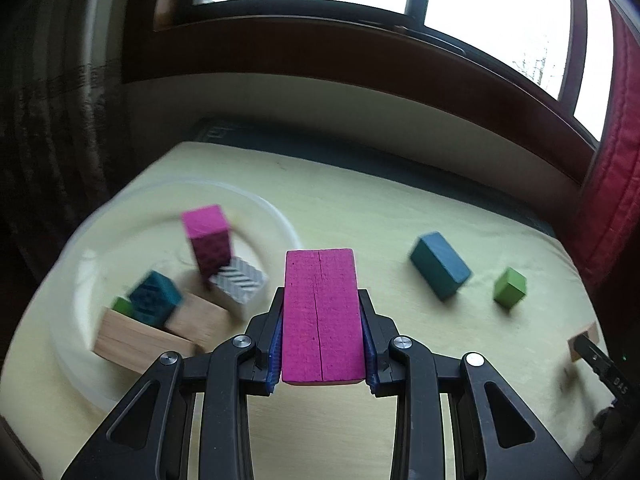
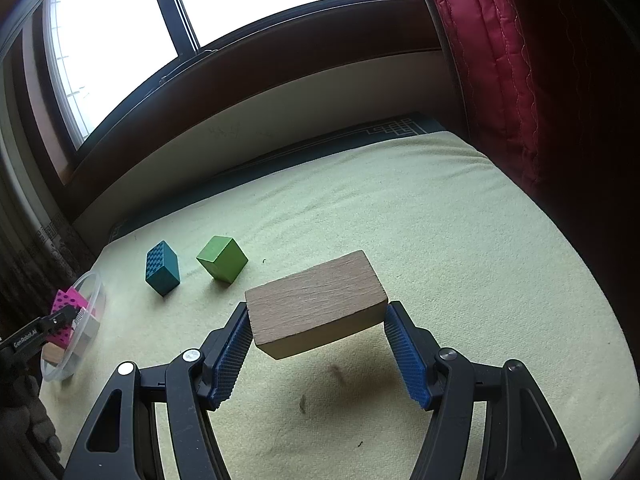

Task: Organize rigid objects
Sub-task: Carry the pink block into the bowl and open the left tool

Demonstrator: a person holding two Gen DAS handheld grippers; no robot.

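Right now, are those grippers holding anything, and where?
Left gripper clamps the long sides of a pink block. Right gripper holds a plain wooden block by its two ends.

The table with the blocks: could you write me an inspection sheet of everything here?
Surface: pale yellow cloth, some dark specks.
Job's things: clear bowl holding several blocks; teal block and green cube lying loose on the cloth.
Clutter: nothing seen.
Grippers: left gripper clamps a magenta block; right gripper holds a plain wooden block above the cloth.
Cables: nothing seen.
Surroundings: window, red curtain.
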